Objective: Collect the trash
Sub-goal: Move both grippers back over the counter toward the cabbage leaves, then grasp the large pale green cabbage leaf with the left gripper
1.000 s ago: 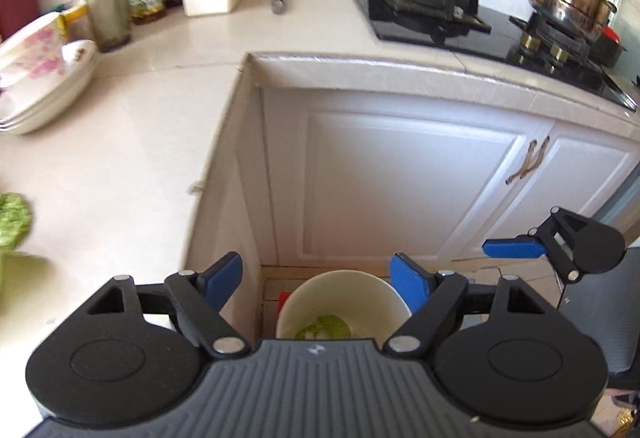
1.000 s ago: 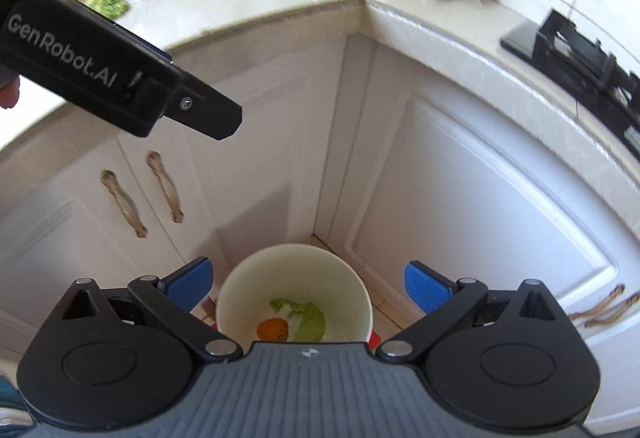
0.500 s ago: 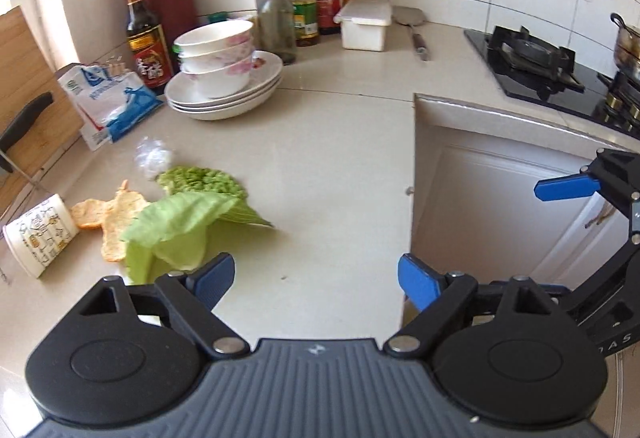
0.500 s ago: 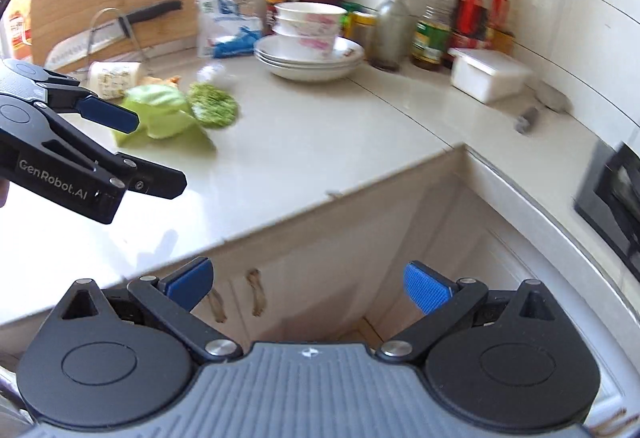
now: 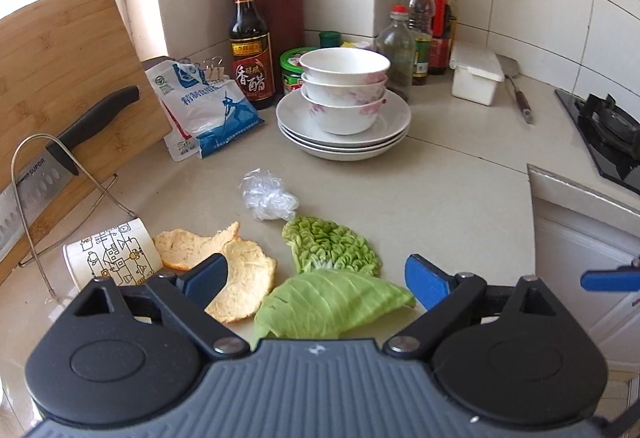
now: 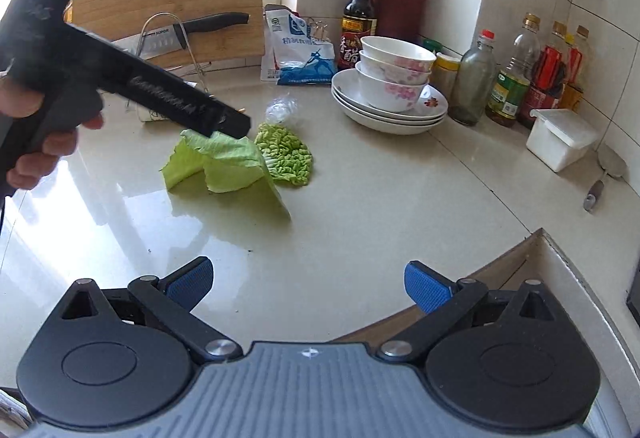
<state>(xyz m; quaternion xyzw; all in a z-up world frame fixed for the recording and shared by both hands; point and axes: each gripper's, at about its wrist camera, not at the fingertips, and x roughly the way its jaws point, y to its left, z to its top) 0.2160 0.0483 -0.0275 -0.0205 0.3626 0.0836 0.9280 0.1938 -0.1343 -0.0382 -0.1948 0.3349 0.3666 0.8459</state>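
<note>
1. Far left, one wooden cutting board (image 5: 60,70) leans on the wall, with one black-handled knife (image 5: 60,150) propped on a thin wire rack.
2. One paper cup (image 5: 114,258) lies on its side, printed with line drawings.
3. Two curled pieces of orange peel (image 5: 216,262), pale and pithy inside, lie beside the cup.
4. One crumpled ball of clear plastic wrap (image 5: 268,196) sits just behind the greens.
5. Two cabbage leaves: one crinkly dark green leaf (image 5: 332,248), one smooth pale leaf (image 5: 328,304). All the trash lies on the glossy beige counter (image 5: 440,198).
6. The left gripper (image 5: 316,280) hovers over the pale leaf, jaws just spread wide, nothing pinched.
7. Three stacked plates (image 5: 344,134) carry three flowered bowls (image 5: 344,86).
8. One white lidded box (image 5: 476,78), rectangular.
9. The right gripper (image 6: 308,282) is spread wide over bare counter, holding nothing.
</note>
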